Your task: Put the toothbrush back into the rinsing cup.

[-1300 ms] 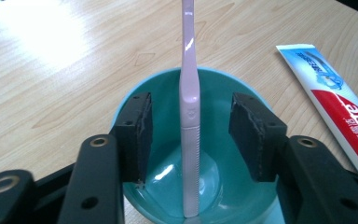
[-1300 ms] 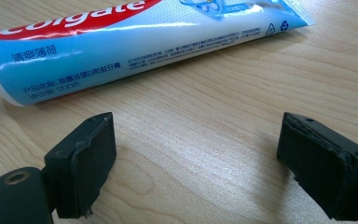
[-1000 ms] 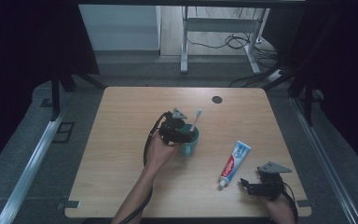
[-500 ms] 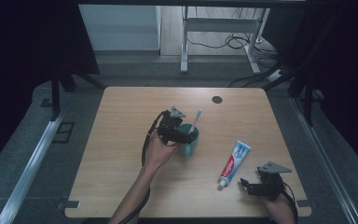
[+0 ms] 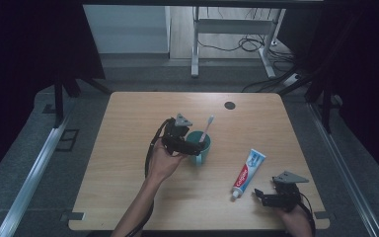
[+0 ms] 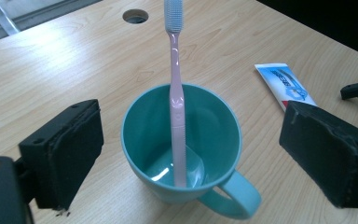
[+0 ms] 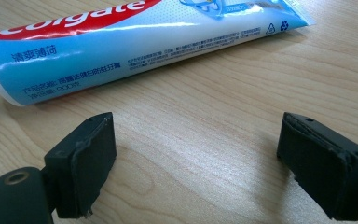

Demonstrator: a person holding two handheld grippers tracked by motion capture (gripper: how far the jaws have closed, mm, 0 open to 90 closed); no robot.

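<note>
A teal mug point(image 5: 200, 147) point(image 6: 186, 149) stands upright near the table's middle. A pink toothbrush point(image 5: 206, 128) point(image 6: 176, 93) leans inside it, bristles up. My left gripper point(image 5: 190, 146) point(image 6: 191, 154) sits just left of the mug; its jaws have just been opening and now stand wide on either side of the mug, touching nothing. A blue and white toothpaste tube point(image 5: 247, 170) point(image 7: 121, 42) point(image 6: 286, 84) lies flat to the right. My right gripper point(image 5: 264, 196) point(image 7: 196, 163) rests open near the front right edge, just short of the tube, with bare wood between its jaws.
The wooden table point(image 5: 128, 148) has a round cable hole point(image 5: 230, 105) point(image 6: 135, 16) at the back. Dark drapes and a metal frame stand around it. A desk frame and cables point(image 5: 246, 44) sit on the floor beyond.
The left gripper has drawn back a little from the mug, leftward and toward the person, leaving the toothbrush standing in it. The right gripper has stayed put.
</note>
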